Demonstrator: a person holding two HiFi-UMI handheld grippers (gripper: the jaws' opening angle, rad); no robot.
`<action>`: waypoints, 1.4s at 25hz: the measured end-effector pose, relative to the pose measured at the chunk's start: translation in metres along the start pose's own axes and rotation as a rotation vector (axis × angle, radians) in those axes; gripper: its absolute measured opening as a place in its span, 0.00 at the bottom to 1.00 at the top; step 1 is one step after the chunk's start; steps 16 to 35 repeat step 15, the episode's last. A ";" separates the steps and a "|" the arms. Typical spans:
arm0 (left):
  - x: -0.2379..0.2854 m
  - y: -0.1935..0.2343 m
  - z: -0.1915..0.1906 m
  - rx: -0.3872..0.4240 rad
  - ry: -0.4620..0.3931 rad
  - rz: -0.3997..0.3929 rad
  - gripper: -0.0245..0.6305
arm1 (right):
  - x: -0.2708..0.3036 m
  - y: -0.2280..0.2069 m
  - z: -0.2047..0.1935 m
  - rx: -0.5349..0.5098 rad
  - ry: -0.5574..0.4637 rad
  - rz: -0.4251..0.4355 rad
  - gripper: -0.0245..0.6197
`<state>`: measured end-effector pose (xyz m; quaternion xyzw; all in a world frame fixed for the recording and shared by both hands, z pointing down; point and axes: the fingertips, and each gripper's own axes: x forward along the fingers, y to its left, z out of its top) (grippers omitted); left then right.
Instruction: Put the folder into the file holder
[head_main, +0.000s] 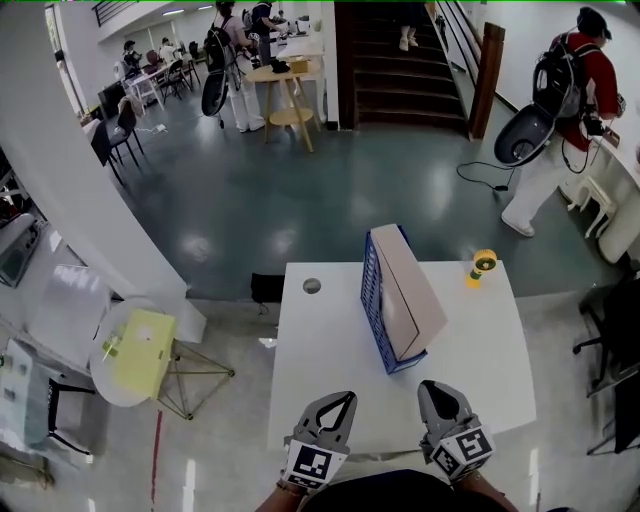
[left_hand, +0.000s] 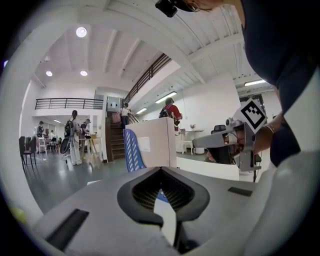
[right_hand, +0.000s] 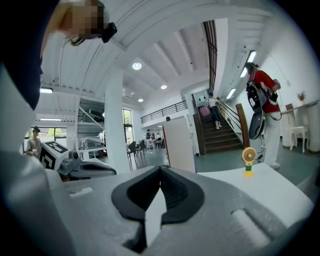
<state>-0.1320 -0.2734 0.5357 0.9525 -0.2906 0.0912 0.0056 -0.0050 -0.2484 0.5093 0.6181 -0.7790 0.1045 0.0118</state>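
Observation:
A blue mesh file holder (head_main: 372, 290) stands upright in the middle of the white table (head_main: 320, 370). A wide beige folder (head_main: 410, 290) sits in it and leans to the right. Both grippers hover over the table's near edge, short of the holder. My left gripper (head_main: 345, 398) is shut and holds nothing. My right gripper (head_main: 428, 388) is likewise shut and empty. In the left gripper view the folder (left_hand: 155, 142) and holder (left_hand: 131, 150) stand beyond the shut tips (left_hand: 161, 168), with the right gripper (left_hand: 235, 142) to the right. In the right gripper view the folder (right_hand: 179, 145) rises past the shut tips (right_hand: 160, 167).
A small yellow fan-like object (head_main: 483, 266) stands at the table's far right corner. A cable hole (head_main: 312, 285) is at the far left. A round side table (head_main: 130, 352) with a yellow sheet stands left. A person with a backpack (head_main: 565, 110) stands at the far right.

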 end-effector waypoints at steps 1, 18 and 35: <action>0.000 0.000 0.000 -0.001 -0.001 0.000 0.04 | 0.000 0.001 -0.001 -0.005 0.002 0.005 0.04; 0.007 -0.009 -0.007 -0.005 0.019 0.001 0.04 | -0.003 -0.008 -0.003 0.009 0.014 -0.006 0.04; 0.007 -0.009 -0.007 -0.005 0.019 0.001 0.04 | -0.003 -0.008 -0.003 0.009 0.014 -0.006 0.04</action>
